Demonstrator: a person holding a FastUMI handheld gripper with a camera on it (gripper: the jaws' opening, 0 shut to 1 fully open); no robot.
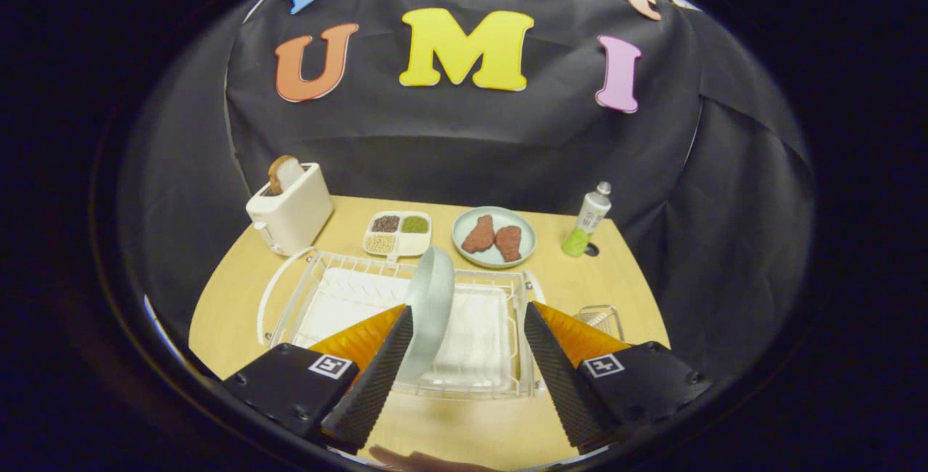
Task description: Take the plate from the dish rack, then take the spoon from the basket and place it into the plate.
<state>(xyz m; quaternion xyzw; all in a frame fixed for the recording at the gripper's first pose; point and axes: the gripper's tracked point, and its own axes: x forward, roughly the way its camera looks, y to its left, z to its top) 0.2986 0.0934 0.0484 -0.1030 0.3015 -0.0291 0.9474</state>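
Observation:
A pale grey-green plate (430, 305) stands on edge in the white wire dish rack (304, 291), just ahead of my left finger and close against it. My gripper (467, 309) is open, with a wide gap between its dark ribbed fingers (377, 378). The plate sits inside that gap on the left side; the right finger is well apart from it. A small wire basket (602, 320) shows partly beyond the right finger, at the rack's right side. I cannot make out a spoon in it.
A white toaster (290, 207) with a bread slice stands at the back left of the wooden table (232, 312). Behind the rack are a divided tray of grains (397, 234), a plate with two meat pieces (494, 237), and a tube (589, 220).

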